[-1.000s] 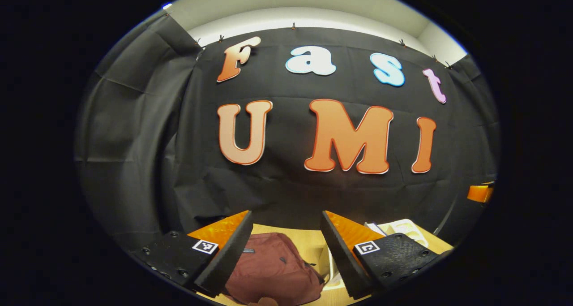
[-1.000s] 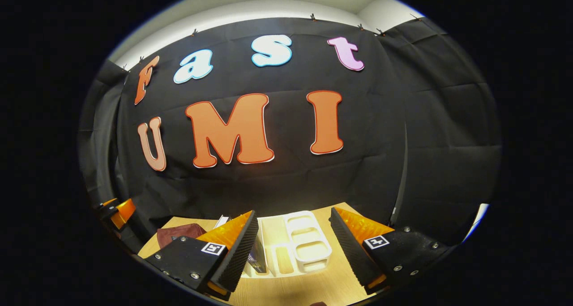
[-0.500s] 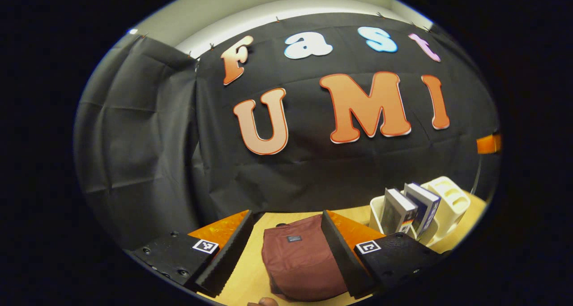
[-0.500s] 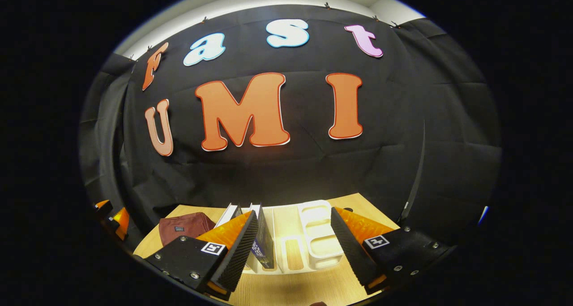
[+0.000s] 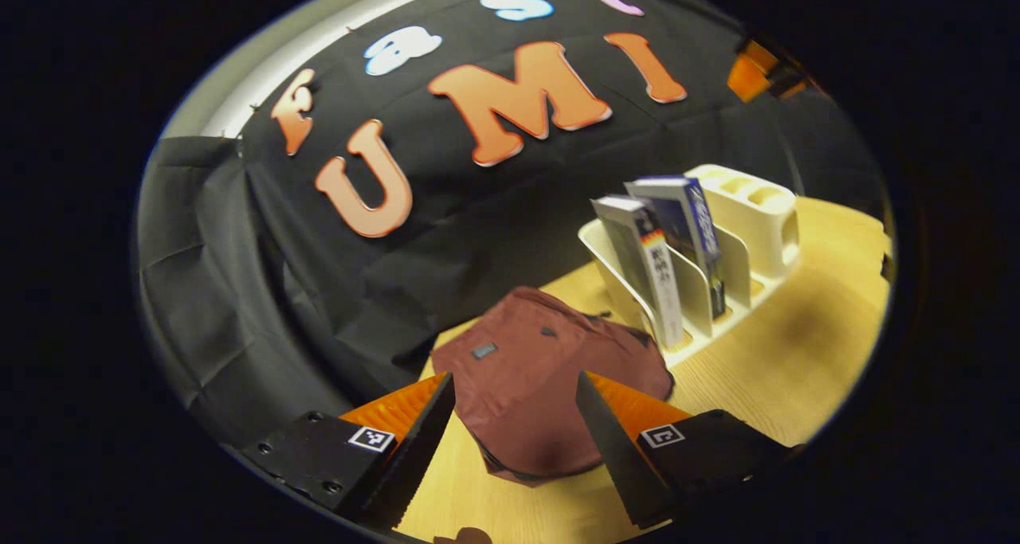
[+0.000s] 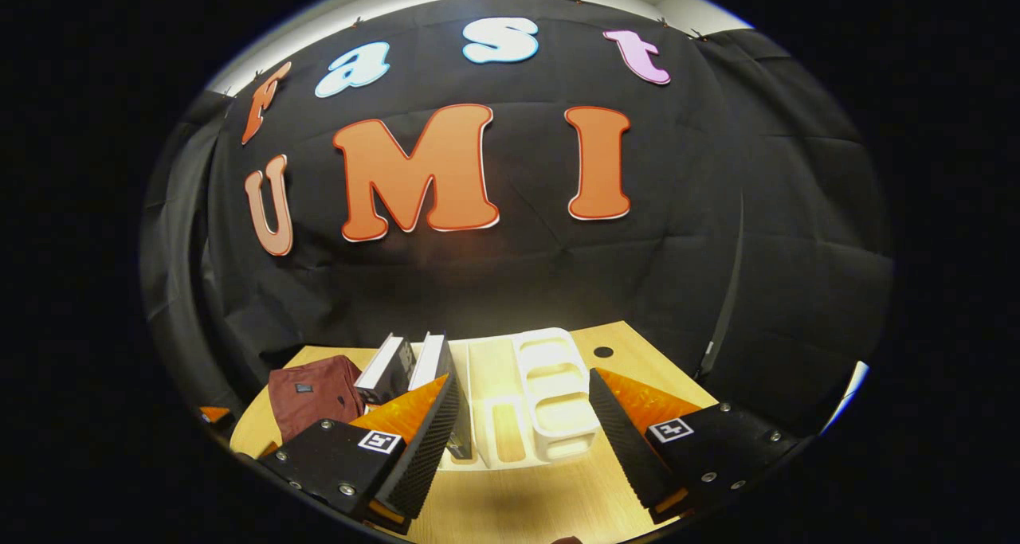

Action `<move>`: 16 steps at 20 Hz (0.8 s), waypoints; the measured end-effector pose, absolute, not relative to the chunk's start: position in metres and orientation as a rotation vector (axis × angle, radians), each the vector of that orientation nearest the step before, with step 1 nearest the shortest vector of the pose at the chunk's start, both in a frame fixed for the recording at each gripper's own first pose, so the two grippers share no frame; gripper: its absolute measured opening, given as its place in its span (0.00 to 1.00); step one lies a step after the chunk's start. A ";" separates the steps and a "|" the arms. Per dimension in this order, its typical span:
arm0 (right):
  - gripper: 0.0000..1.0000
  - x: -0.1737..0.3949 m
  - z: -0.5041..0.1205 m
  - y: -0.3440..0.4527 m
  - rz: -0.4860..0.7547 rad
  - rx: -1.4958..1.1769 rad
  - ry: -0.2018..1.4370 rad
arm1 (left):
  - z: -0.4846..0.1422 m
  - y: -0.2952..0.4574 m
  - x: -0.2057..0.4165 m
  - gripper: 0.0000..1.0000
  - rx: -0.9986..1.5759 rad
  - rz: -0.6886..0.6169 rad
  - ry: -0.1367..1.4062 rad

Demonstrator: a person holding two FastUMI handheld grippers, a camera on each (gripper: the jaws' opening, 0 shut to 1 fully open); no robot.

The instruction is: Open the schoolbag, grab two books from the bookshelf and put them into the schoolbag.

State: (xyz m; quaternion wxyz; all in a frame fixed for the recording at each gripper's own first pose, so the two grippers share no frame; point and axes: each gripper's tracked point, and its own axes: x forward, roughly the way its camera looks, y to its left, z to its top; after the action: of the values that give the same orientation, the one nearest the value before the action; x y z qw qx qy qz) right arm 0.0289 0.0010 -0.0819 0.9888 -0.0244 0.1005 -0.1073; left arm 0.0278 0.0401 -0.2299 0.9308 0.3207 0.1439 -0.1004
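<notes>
schoolbag shut on tabletop, both grippers open and empty

schoolbag [image 5: 550,385] is dark red, lying flat and slumped on the light wooden tabletop [image 5: 797,369], left of the bookshelf [image 5: 757,233]. no opening visible on the bag from here, small dark patch on its upper face. in the left gripper view the left gripper [image 5: 514,440] hangs above the near end of the bag, jaws spread wide, nothing between them but the bag seen below; cannot tell if the fingers touch the fabric. the view is tilted, tabletop sloping up to the right.

bookshelf is a cream plastic desk rack with curved dividers and a taller boxy section with slots at its far end. two books stand upright in the divider slots at the end nearest the bag: grey book [image 5: 641,265] just beside the bag, blue book [image 5: 685,233] one slot over, both leaning slightly. bag edge lies just beside the rack base, touching or not cannot tell.

right gripper view: right gripper [image 6: 522,440] hovers in front of the rack, jaws wide apart and holding nothing. through the gap the rack's empty slots and boxy section [image 6: 550,393] show. the two books sit left of the gap, partly hidden behind the left finger. schoolbag sits further left on the tabletop. small dark round hole [image 6: 603,352] in the tabletop behind the rack. part of the other gripper [image 6: 213,413] shows at the far left edge, near the bag.
</notes>
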 end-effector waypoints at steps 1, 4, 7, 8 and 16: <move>0.97 0.025 -0.085 -0.006 -0.227 -0.051 0.212 | -0.251 0.036 0.024 0.96 0.697 -0.226 0.320; 0.97 0.014 -0.090 -0.025 -0.261 -0.051 0.237 | -0.304 0.028 0.014 0.96 0.835 -0.287 0.401; 0.97 0.003 -0.090 -0.052 -0.308 -0.056 0.245 | -0.343 0.022 0.017 0.98 0.927 -0.319 0.449; 0.97 -0.002 -0.088 -0.061 -0.326 -0.055 0.246 | -0.350 0.016 0.022 0.98 0.947 -0.329 0.448; 0.97 -0.026 -0.092 -0.110 -0.432 -0.032 0.268 | -0.375 0.006 0.058 0.98 0.973 -0.330 0.506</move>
State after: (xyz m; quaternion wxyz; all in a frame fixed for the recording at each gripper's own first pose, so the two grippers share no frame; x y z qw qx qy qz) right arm -0.0258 -0.1096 -0.0922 0.9677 -0.0160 0.1325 -0.2139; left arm 0.0584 0.0064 -0.3754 0.8403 0.4605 0.2394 -0.1563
